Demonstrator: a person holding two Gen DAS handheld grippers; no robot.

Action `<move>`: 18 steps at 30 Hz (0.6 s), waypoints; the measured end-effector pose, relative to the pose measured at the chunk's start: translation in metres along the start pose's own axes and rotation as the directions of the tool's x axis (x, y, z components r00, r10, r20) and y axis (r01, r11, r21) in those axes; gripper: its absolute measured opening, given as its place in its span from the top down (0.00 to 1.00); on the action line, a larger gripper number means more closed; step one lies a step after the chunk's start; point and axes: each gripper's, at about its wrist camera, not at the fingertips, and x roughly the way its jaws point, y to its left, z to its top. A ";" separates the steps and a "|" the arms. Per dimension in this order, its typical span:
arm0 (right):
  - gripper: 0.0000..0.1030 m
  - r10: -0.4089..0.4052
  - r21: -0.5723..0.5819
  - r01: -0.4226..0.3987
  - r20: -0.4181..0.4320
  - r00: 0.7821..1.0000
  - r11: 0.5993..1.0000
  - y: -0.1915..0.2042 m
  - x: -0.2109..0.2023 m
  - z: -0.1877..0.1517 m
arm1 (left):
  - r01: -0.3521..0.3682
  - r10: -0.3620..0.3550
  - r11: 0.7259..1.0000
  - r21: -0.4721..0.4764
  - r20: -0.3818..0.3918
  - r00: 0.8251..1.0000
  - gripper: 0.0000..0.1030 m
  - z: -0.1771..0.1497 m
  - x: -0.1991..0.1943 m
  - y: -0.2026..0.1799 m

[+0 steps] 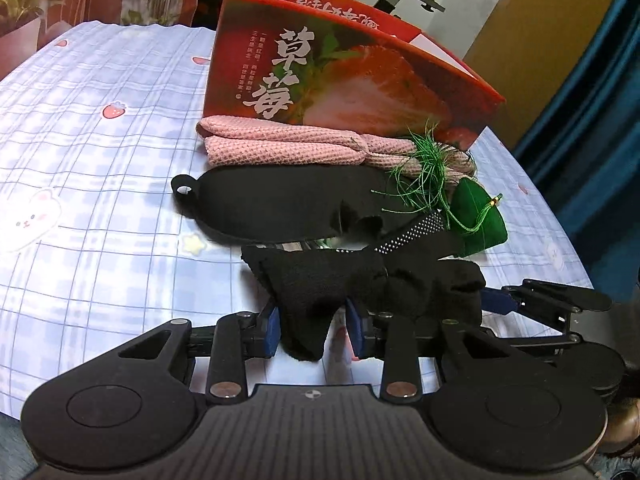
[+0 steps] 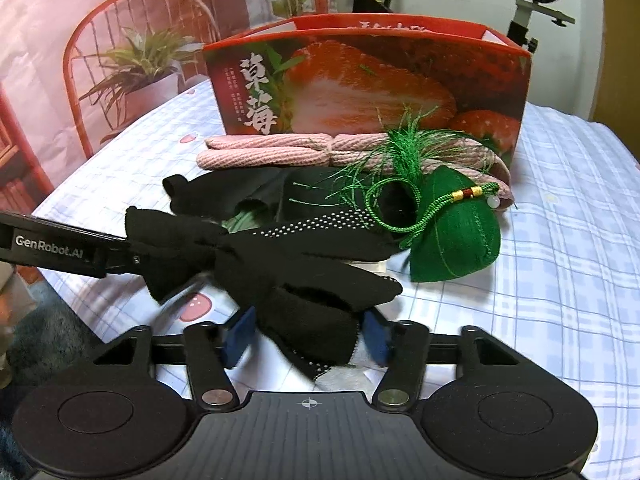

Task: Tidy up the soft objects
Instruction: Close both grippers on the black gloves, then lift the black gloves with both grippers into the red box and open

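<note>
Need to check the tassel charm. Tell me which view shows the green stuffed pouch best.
Right wrist view: the green pouch shows whole, with stitching, cord and beads. In the left wrist view the green pouch sits small at the side, its lower edge hidden behind black fabric.

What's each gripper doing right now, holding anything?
Left gripper: shut on the black sock.
Right gripper: sock's other end between its jaws; grip cannot be told.
</note>
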 end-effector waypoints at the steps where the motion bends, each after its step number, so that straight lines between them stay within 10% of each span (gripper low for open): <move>1: 0.56 0.001 -0.008 -0.001 -0.003 1.000 1.000 0.001 0.000 0.000 | 0.003 -0.003 1.000 -0.007 0.002 1.000 0.66 0.000 0.000 0.001; 13: 0.78 0.013 0.017 -0.013 0.006 1.000 1.000 -0.005 -0.003 0.000 | 0.038 -0.036 0.996 -0.077 0.028 0.999 0.68 -0.007 -0.001 0.013; 18: 0.87 0.021 0.028 -0.022 0.040 0.999 0.999 -0.005 -0.010 0.002 | 0.013 -0.010 0.998 -0.055 0.043 0.999 0.88 -0.007 -0.009 0.009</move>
